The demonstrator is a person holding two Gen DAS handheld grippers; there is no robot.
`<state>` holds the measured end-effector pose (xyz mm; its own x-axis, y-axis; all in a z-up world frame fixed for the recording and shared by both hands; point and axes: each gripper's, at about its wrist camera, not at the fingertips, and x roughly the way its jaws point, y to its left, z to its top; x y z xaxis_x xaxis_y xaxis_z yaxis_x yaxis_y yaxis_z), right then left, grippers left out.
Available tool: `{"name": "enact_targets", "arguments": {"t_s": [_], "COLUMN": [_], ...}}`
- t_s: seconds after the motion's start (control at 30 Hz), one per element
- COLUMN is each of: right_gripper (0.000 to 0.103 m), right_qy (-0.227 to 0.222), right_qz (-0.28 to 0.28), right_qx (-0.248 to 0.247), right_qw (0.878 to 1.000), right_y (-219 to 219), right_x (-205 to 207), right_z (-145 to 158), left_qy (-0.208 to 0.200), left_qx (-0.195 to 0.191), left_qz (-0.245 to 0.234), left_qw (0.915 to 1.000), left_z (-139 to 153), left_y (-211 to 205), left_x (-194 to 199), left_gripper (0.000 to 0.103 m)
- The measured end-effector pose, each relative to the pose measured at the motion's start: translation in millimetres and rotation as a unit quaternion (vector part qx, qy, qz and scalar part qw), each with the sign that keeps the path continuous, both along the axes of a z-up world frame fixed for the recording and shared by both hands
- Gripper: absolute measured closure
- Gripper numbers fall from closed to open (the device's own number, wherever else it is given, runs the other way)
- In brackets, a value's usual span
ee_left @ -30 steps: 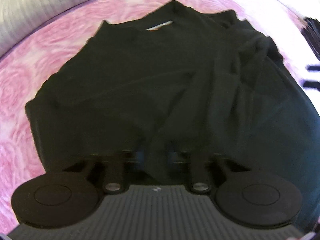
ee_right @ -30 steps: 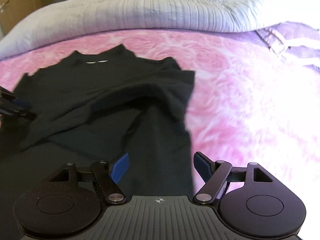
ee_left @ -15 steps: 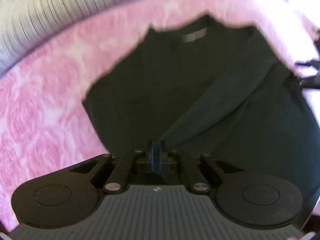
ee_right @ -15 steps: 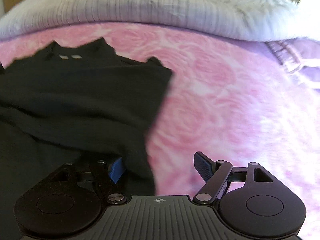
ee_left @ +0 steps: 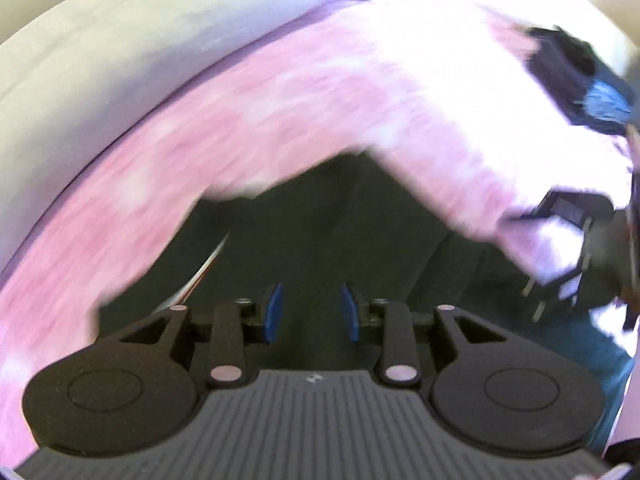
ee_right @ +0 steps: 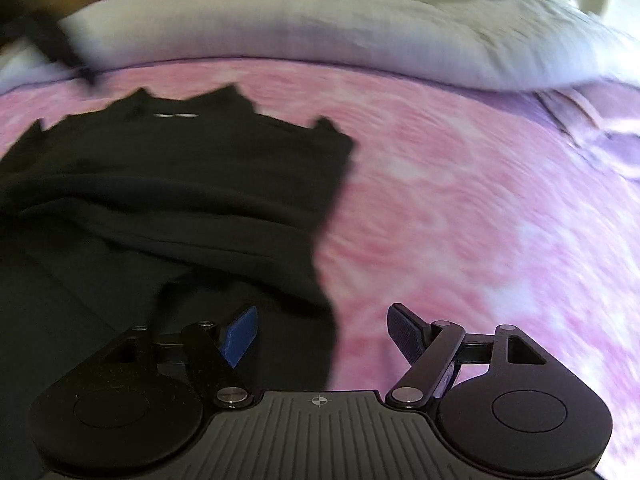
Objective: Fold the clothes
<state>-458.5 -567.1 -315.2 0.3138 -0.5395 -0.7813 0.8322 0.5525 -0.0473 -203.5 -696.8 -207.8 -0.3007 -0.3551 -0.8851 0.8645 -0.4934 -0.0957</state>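
Two handheld grippers are in view over a pink rose-patterned bedspread, and both stand with their jaws apart, holding nothing. One black shirt lies spread on the bedspread; in the right wrist view its collar, with a pale label showing, points toward the grey ribbed quilt bunched along the far edge of the bedspread. A fold of the shirt's fabric lies doubled over across its body, and its right-hand edge runs down toward the right gripper. That gripper's blue-padded left finger sits above the shirt's near edge, while its other finger is over bare bedspread just beside that edge; contact with the cloth cannot be confirmed. The left gripper shows a clear gap between its blue pads, with dark shirt fabric directly ahead and below; the view is heavily motion-blurred and contact cannot be told. A pale streak, possibly the collar label, shows on the shirt just left of those fingers. A dark device, apparently the other gripper, appears blurred at the right edge of the left wrist view, beside the shirt. A lilac cloth lies rumpled on the bedspread, well apart from the shirt.
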Motion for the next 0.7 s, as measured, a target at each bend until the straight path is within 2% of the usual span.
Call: {"name": "enact_targets", "arguments": {"t_s": [0.03, 0.1, 0.2, 0.3, 0.33, 0.37, 0.43, 0.5, 0.53, 0.7], "right_gripper": [0.055, 0.064, 0.065, 0.068, 0.076, 0.081, 0.091, 0.092, 0.096, 0.101], "right_qy": [-0.003, -0.005, -0.003, 0.003, 0.002, -0.002, -0.007, -0.009, -0.010, -0.018], "right_qz": [0.003, -0.001, -0.001, 0.012, 0.016, 0.020, 0.022, -0.009, -0.025, -0.080], "right_qx": [-0.001, -0.001, 0.006, 0.007, 0.010, 0.015, 0.023, 0.004, 0.004, 0.034], "right_qw": [1.000, 1.000, 1.000, 1.000, 1.000, 1.000, 0.999, 1.000, 1.000, 0.996], "right_y": [-1.6, -7.7, -17.4, -18.7, -19.5, -21.3, -24.9, -22.2, -20.1, -13.9], "right_x": [2.4, 4.6, 4.7, 3.4, 2.0, 0.0, -5.2, -17.1, -22.3, -41.1], "right_z": [-1.8, -5.9, -12.3, -16.2, -17.0, -17.4, -16.2, -8.5, -8.9, -20.6], "left_qy": [0.007, 0.022, 0.015, 0.005, 0.014, 0.024, 0.051, 0.077, 0.086, 0.104], "left_qx": [-0.001, 0.008, 0.037, 0.081, 0.098, 0.105, 0.086, 0.075, 0.074, 0.083], "left_qz": [-0.008, -0.020, -0.037, -0.049, -0.051, -0.049, -0.032, 0.003, 0.019, 0.044], "left_qw": [0.9999, 0.9995, 0.9985, 0.9955, 0.9938, 0.9930, 0.9944, 0.9942, 0.9934, 0.9901], "left_z": [-5.7, -20.6, -49.9, -82.4, -89.0, -91.8, -85.7, -82.8, -82.3, -82.5], "left_y": [-14.2, -40.2, -74.6, -98.9, -104.2, -108.6, -114.9, -119.6, -120.8, -120.1], "left_x": [-14.8, -40.8, -76.2, -93.6, -95.3, -94.6, -85.0, -71.3, -65.3, -50.6], "left_gripper": [0.076, 0.076, 0.076, 0.079, 0.091, 0.099, 0.101, 0.101, 0.101, 0.099]}}
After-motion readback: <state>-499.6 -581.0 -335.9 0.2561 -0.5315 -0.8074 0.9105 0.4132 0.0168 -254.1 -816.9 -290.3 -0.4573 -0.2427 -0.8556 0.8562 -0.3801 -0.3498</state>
